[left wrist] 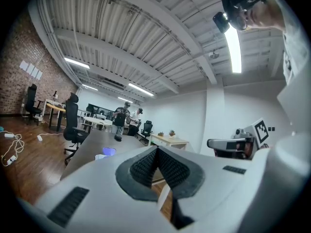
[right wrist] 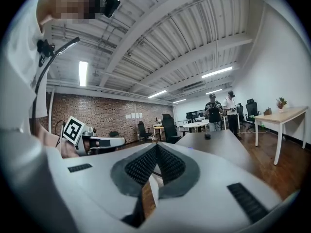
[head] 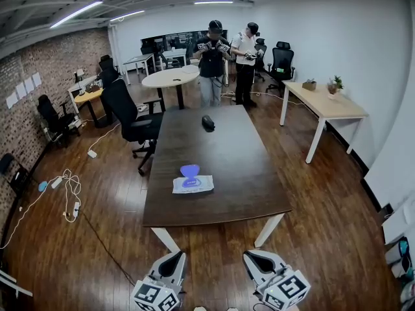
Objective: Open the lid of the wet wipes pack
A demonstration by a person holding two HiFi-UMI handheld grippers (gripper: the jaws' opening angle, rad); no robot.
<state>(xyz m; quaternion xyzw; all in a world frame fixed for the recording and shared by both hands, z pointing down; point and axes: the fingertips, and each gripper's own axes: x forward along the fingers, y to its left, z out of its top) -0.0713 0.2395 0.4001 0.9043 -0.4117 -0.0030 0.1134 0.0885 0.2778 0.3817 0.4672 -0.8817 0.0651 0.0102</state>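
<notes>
Both my tongs are pinched shut on nothing. The left gripper [head: 172, 256] and right gripper [head: 256, 258] sit at the bottom of the frame, short of the table [head: 259, 193]. The wet wipes pack [head: 192, 185] lies mid-frame near the table's lower edge. Its blue lid [head: 189, 170] looks tipped up behind it, so I judge it open, though it's small. Only the table's 2 lower corners and the chair [head: 133, 118] at left bound my room.
</notes>
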